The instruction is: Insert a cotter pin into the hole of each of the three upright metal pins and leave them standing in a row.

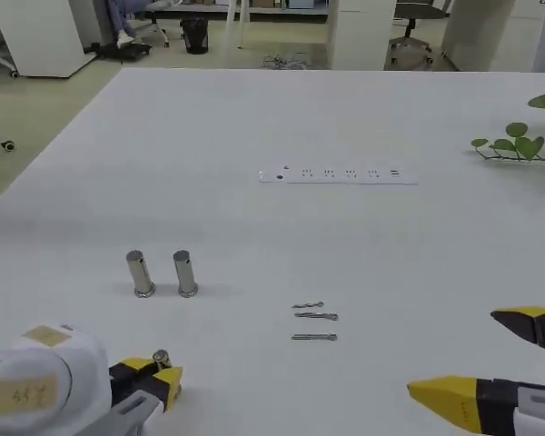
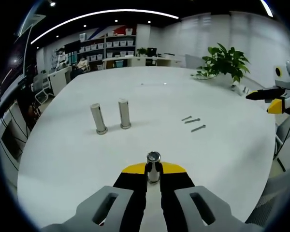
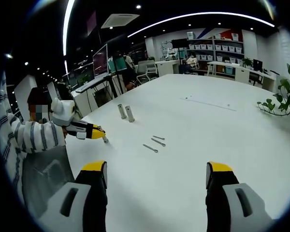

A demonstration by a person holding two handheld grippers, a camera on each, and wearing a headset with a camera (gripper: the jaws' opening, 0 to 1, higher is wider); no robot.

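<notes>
While left tongs (image 2: pixel 153 175) grip one pin (image 2: pixel 153 159) | power strip (image 1: pixel 338 173), plant (image 1: pixel 527 138) beyond

The left tool (image 2: pixel 153 172) is clamped on a short metal pin (image 2: pixel 153 163). Its yellow-tipped jaws press the pin's sides just below the head and hold it upright, low over the surface (image 1: pixel 345 245) near the front edge. Whether the pin's foot touches the surface cannot be told. The arm behind it, in a striped sleeve (image 3: pixel 31 137), reaches in over that edge. The right tool (image 3: pixel 156 170) hovers over the surface by the same edge, well apart from the left tool. Its jaws are spread wide with nothing between them, tips turned toward the left tool's side of the surface.
</notes>
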